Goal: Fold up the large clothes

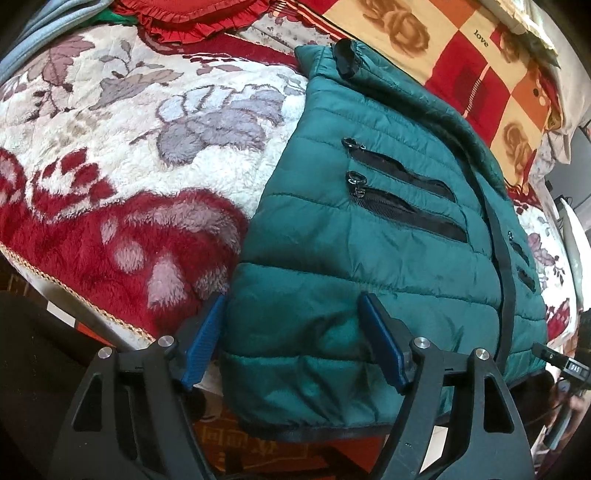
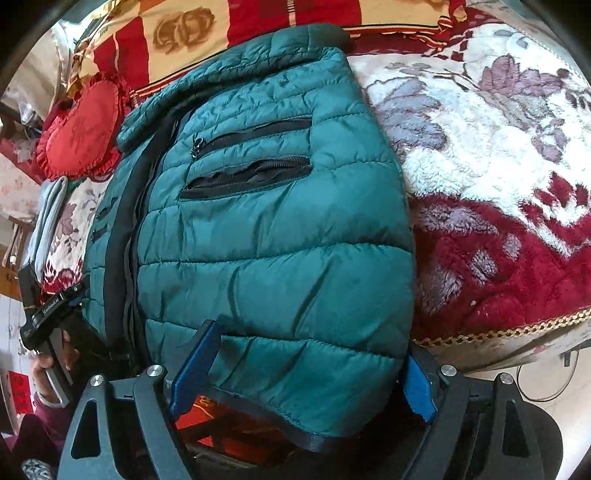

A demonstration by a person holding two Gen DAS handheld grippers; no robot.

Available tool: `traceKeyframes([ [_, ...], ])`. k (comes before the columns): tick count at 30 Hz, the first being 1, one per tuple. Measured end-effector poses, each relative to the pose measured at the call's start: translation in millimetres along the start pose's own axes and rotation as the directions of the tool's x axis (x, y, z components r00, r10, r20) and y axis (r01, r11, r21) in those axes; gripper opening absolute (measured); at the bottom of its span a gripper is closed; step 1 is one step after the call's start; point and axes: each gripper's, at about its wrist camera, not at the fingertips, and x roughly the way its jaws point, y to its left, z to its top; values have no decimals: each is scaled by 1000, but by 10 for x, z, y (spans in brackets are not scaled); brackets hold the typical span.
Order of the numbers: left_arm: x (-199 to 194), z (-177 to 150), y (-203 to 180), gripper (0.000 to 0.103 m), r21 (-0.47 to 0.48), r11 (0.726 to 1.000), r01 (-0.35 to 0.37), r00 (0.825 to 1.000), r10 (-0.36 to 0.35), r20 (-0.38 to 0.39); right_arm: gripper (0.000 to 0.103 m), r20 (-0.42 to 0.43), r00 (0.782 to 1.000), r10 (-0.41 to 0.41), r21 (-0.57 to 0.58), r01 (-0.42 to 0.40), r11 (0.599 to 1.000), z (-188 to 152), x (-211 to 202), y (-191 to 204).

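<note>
Straddling one green jacket (image 1: 369, 229), two hand-held grippers (image 1: 295, 339) (image 2: 303, 373) gape wide, unclamped.

I can read the word "love" in small dark letters on a cream square of the checked sheet (image 1: 480, 35) at the head of the bed, in the left wrist view. At that view's right edge a small black tag (image 1: 574, 367) carries pale letters that look like "DAS". In the right wrist view, the black bar of the left gripper (image 2: 55, 306) bears a line of white print, too small for me to make out.
</note>
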Motion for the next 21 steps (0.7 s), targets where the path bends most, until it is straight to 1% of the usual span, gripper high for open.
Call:
traceKeyframes([
  [3,24,-9,17,76,-11,1000,10,1000,-10,-11,87,-7,1000,-3,0,3,1000,17,24,24],
  [7,27,-31,26,76,-8,1000,16,1000,-16,-4,88,-12,1000,-8,-5,8,1000,18,46,49],
  [14,43,-62,-8,77,4,1000,5,1000,-5,1,88,-32,999,8,19,-7,1000,5,91,24],
  [21,53,-73,-14,77,5,1000,6,1000,-6,-6,88,-24,1000,6,8,-6,1000,20,75,88],
])
